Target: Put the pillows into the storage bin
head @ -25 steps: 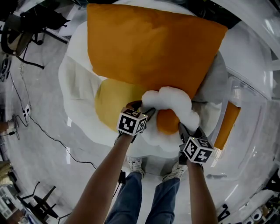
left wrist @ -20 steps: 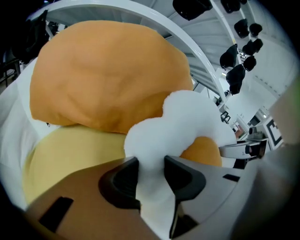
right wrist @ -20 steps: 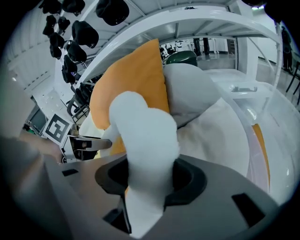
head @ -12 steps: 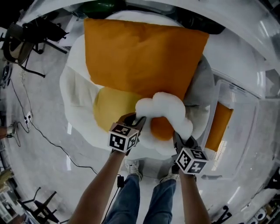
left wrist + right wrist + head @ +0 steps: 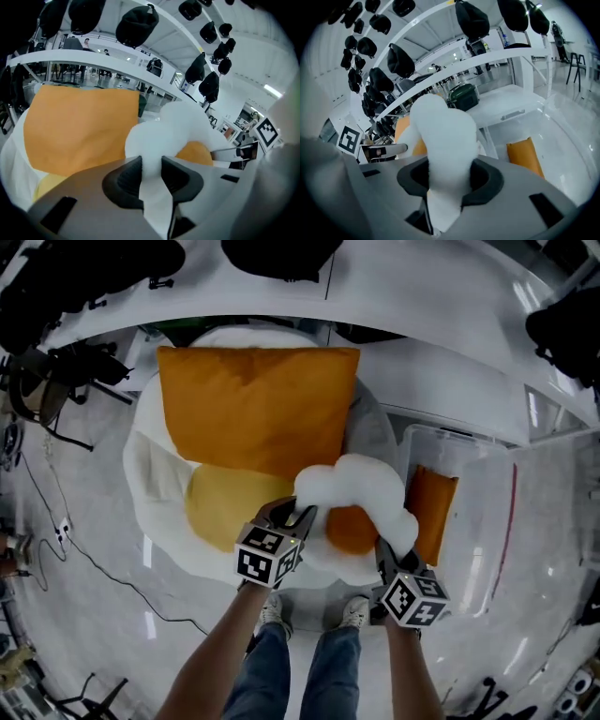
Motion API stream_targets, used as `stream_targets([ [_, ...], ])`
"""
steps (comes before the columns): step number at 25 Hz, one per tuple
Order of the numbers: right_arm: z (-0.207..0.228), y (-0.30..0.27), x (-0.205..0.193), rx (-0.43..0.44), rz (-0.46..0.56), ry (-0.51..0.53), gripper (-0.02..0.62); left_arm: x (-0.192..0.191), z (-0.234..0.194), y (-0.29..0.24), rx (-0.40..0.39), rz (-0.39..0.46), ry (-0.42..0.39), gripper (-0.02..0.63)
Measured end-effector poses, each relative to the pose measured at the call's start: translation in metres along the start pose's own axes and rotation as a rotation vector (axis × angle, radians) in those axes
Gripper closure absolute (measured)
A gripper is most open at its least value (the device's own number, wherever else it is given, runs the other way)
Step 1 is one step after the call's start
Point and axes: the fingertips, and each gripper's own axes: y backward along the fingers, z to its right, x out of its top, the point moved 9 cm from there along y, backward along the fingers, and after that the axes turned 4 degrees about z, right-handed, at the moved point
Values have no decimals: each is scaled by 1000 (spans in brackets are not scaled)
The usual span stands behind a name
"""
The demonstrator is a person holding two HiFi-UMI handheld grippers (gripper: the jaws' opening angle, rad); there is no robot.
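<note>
Both claws are clamped on one and the same thing. My left claw has its two dark pads drawn narrow on a fold of the white pillow, and the cloth is squeezed thin between them. My right claw is closed on a thicker lobe of that pillow, which bulges up white above the pads.

Looking down from my head, the pillow is bunched between the two claws, left claw at its left edge and right claw at its lower right, with a round orange patch showing in its middle. Below the claws are my forearms, my jeans and my shoes on the pale floor.

Just past the left claw lies a yellow pillow, partly tucked under a big orange pillow. Both rest on a wide white cushion that spreads out to the left. A grey pillow peeks out at the orange one's right side.

To the right of this pile stands the storage bin, clear plastic and open on top. A small orange pillow stands on edge inside it, against the wall nearest the pile. The white pillow's right edge is just beside that wall.

Farther off, a black cable trails over the floor at left, and a white table curves along the back.
</note>
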Motion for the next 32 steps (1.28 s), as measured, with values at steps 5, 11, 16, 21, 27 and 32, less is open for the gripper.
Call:
stream_targets([
  [5,67,39,23,-57,57,-30,443,19,68,-47,-66,2,-38,483],
  [11,160,84,40,-142,97,-74,443,27,158,-113,-154,-21,-80,483],
  [16,229,118,32,-213,117,-134,442,18,225,-161,-218,-66,-123,483],
  [21,281,129,8,-252,114,-184,437,-4,263,-199,-251,-128,-163,483],
  [27,318,131,-18,-274,96,-218,426,-31,286,-222,-248,-190,-186,483],
  [32,334,128,-29,-282,82,-227,387,-42,288,-232,-216,-219,-194,477],
])
